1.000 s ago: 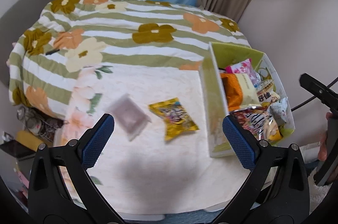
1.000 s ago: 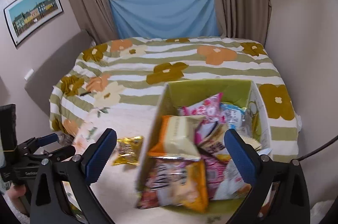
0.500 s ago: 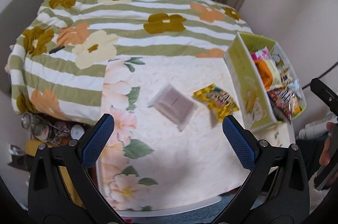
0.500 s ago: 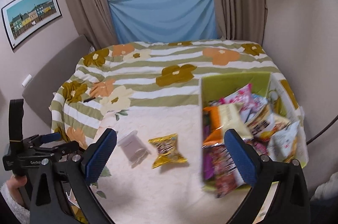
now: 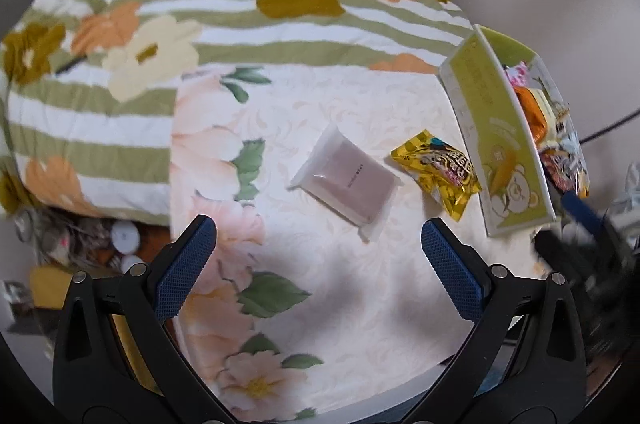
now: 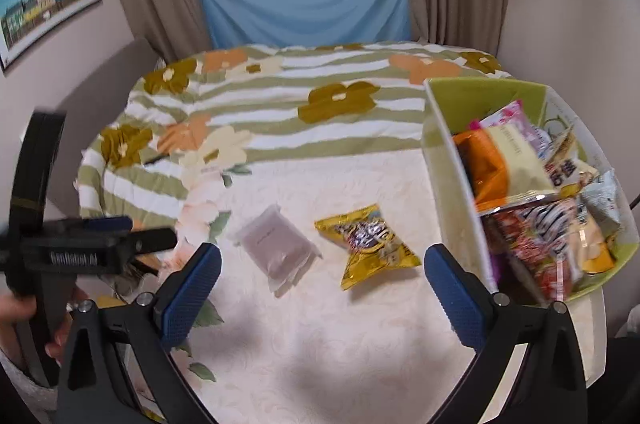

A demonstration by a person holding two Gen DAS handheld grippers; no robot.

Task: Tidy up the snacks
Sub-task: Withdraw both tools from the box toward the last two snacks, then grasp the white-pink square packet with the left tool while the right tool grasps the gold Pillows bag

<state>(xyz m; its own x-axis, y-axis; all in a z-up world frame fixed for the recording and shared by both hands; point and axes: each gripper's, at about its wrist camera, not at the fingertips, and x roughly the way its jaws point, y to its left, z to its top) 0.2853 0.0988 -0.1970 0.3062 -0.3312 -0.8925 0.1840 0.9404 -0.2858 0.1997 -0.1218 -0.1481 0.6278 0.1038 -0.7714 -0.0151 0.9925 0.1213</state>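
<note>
Left tongs (image 5: 318, 248) spread wide, nothing between the blue pads, hovering above the near part of the desk (image 5: 352, 304). Right tongs (image 6: 322, 282) likewise wide open and empty, hanging over the same pale floral cloth.

Ahead of the left tongs, a little right of centre: a flat pale-mauve packet (image 5: 347, 178) in clear wrap, long axis slanting from upper left down to lower right. Just beside it, further right, a yellow wrapped snack (image 5: 438, 174), apart from the packet and near the wall of the green box (image 5: 502, 144) without clearly touching it.

From the right wrist view, same two loose items dead ahead: mauve packet (image 6: 276, 244) left of centre, yellow snack (image 6: 366, 244) nearly on the centre line, long axis roughly front to back with crimped ends flaring. Green box (image 6: 448, 184) off to the right, already crowded with bags.

Judged from this: yellow snack better placed for the right tongs, being almost centred and on the box side; mauve packet better placed for the left. Probably a forward and downward reach with jaws set across the short width of either pack.

Hard to make out: right tongs in the left view only a dark motion-blurred mass at the right edge; left tongs in the right view blurred at the left edge, with a hand partly cut off. Far side of the box hidden behind its heaped contents; print on both loose packs unreadable.
</note>
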